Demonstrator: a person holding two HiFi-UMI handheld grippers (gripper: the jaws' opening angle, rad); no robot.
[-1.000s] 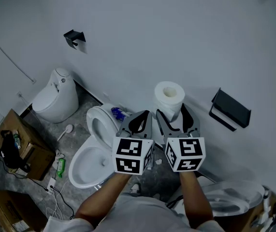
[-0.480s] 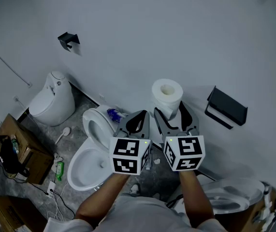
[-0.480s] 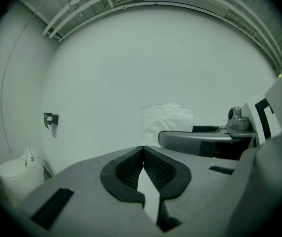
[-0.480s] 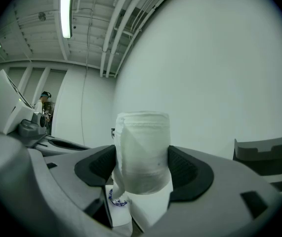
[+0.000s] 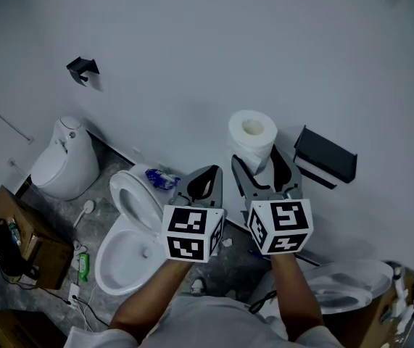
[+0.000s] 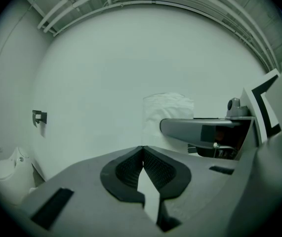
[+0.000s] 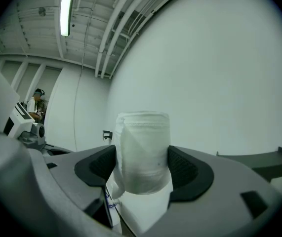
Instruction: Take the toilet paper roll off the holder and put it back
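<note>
The toilet paper roll [image 5: 252,138] is off the black holder [image 5: 325,156] and stands just left of it, a strip of bare white wall [image 5: 192,42] showing between the two. The roll is on end, its cardboard core open toward the head view. We hold it in the right gripper [image 5: 257,162], whose jaws are spread to the roll's width and pressed against its two sides. In the right gripper view the dark ribbed pads [image 7: 185,168] bear on the white paper [image 7: 143,152], and a loose tail of paper hangs beneath.

Our left gripper [image 5: 205,178] hovers farther left of the holder, beside the right one and apart from the roll. Its jaws are closed, tips touching, with nothing between them [image 6: 142,149].

Below and left of the holder, past both grippers, a white toilet [image 5: 130,230] stands on the grey floor with its seat raised, and a blue object [image 5: 162,180] lies at its back edge. Farther left stands a second white toilet [image 5: 61,158]. High on the wall, well left of the holder, is a small black fitting [image 5: 82,69]. At the far lower left are a cardboard box [image 5: 29,238] and a green bottle [image 5: 83,265]. Directly below the holder lies another white toilet seat [image 5: 352,288].
</note>
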